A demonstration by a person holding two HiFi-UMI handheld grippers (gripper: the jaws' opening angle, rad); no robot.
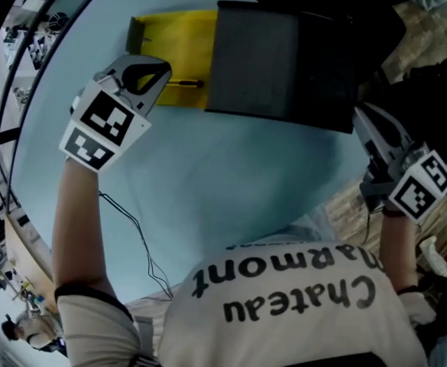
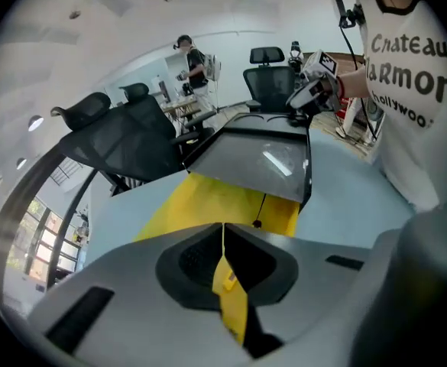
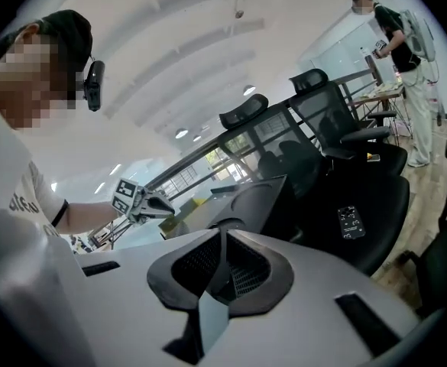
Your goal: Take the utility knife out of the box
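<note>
A yellow box (image 1: 173, 40) lies open at the far side of the pale blue table (image 1: 231, 182), with its dark lid (image 1: 276, 60) tilted over its right half. Inside the box lies a thin dark utility knife (image 1: 183, 83), also visible in the left gripper view as the knife (image 2: 260, 209) on the yellow floor (image 2: 200, 205). My left gripper (image 1: 162, 73) hovers over the box's near left part, just left of the knife. Its jaws (image 2: 223, 232) are shut and hold nothing. My right gripper (image 1: 361, 117) is off the lid's right edge, shut and holding nothing (image 3: 223, 239).
A thin black cable (image 1: 135, 232) runs across the table near my left arm. Black office chairs (image 2: 124, 140) stand beyond the table's far edge, and another chair (image 3: 361, 197) is on the right. A person (image 3: 403, 29) stands at a desk in the background.
</note>
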